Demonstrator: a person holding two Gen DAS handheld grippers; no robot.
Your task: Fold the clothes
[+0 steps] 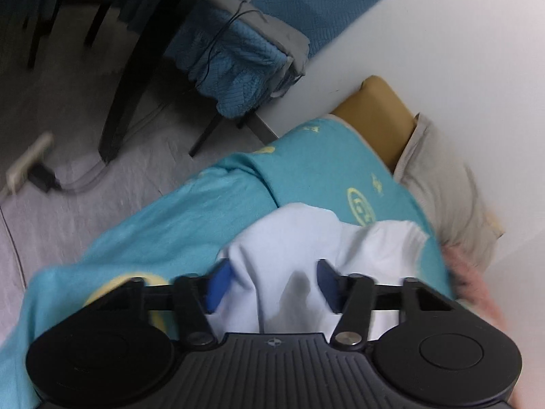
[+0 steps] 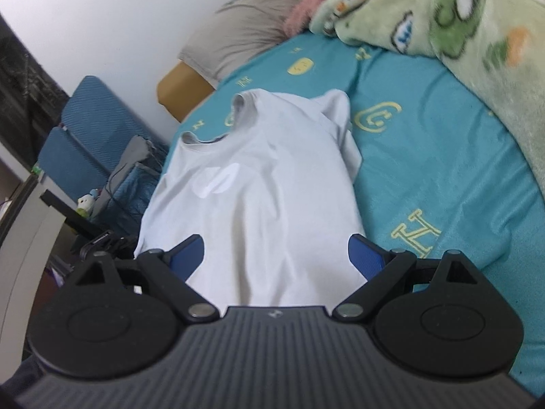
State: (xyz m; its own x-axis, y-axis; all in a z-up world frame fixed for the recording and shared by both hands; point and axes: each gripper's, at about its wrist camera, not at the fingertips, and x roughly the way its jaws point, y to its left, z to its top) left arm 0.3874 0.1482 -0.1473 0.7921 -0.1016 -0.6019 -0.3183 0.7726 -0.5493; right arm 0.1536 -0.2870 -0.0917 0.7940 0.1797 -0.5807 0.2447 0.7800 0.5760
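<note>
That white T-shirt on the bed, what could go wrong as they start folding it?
1. The white T-shirt lies close to the edge of the bed; a tug could slide it off toward the floor.
2. Cloth bunches between the left gripper jaws, so it may pinch extra layers and fold crooked.
3. The right gripper is open over the hem; uneven pulling could skew the shirt.
</note>
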